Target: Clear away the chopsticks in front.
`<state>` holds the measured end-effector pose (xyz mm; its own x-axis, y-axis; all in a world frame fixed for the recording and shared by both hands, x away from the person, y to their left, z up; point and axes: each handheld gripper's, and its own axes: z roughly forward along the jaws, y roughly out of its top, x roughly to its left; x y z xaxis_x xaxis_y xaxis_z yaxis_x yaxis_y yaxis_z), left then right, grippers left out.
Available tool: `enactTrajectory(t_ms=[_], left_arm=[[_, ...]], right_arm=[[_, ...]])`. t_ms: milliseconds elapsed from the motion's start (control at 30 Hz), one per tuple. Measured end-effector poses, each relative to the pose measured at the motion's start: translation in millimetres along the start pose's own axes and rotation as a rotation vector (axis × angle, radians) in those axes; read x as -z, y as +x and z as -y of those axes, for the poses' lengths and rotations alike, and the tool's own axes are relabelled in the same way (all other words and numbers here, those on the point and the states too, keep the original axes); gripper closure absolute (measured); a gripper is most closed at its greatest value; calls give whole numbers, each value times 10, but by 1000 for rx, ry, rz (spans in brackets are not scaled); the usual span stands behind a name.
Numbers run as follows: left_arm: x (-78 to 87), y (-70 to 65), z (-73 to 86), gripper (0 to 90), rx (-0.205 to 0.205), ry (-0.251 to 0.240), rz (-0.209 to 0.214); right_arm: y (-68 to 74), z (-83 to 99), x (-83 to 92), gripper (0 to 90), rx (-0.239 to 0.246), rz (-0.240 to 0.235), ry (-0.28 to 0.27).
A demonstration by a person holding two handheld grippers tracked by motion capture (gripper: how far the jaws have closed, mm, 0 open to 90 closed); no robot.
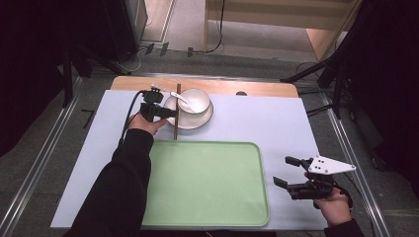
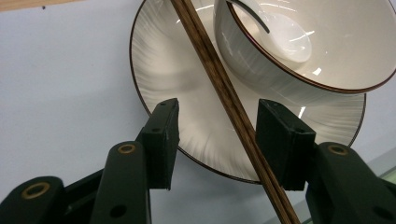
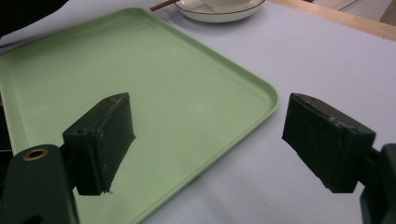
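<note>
A pair of brown chopsticks (image 1: pixel 176 114) lies across the left rim of a white plate (image 1: pixel 203 121), one end on the table. On the plate stands a white bowl (image 1: pixel 196 102) with a white spoon (image 1: pixel 178 97) in it. My left gripper (image 1: pixel 169 112) reaches in from the left. In the left gripper view its jaws (image 2: pixel 218 107) straddle the chopsticks (image 2: pixel 224 88) over the plate (image 2: pixel 163 60); the sticks run close to the right jaw, with a gap to the left one. My right gripper (image 1: pixel 283 171) hovers open and empty to the right of the green tray (image 1: pixel 207 182).
The green tray (image 3: pixel 140 70) has nothing in it and takes up the near middle of the pale blue table mat (image 1: pixel 267 118). A wooden table edge (image 1: pixel 247 88) runs along the back. Dark stands and cables stand on the floor beyond.
</note>
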<state>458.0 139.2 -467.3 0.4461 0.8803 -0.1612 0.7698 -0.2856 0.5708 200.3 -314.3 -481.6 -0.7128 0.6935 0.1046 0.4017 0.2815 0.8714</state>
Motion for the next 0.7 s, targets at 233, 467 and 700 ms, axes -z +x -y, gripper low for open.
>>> enactTrajectory(t_ms=[233,467,700], left_arm=[[-72,-37,8,544,-3,3,5],[-114,-2,4,570,15,15,4],[-171,-1,-32,611,14,22,-5]], right_arm=[[-11,-1,11,184,-7,1,-4],[-9,-2,16,184,-8,-3,-5],[-5,-4,6,184,-2,-5,0]])
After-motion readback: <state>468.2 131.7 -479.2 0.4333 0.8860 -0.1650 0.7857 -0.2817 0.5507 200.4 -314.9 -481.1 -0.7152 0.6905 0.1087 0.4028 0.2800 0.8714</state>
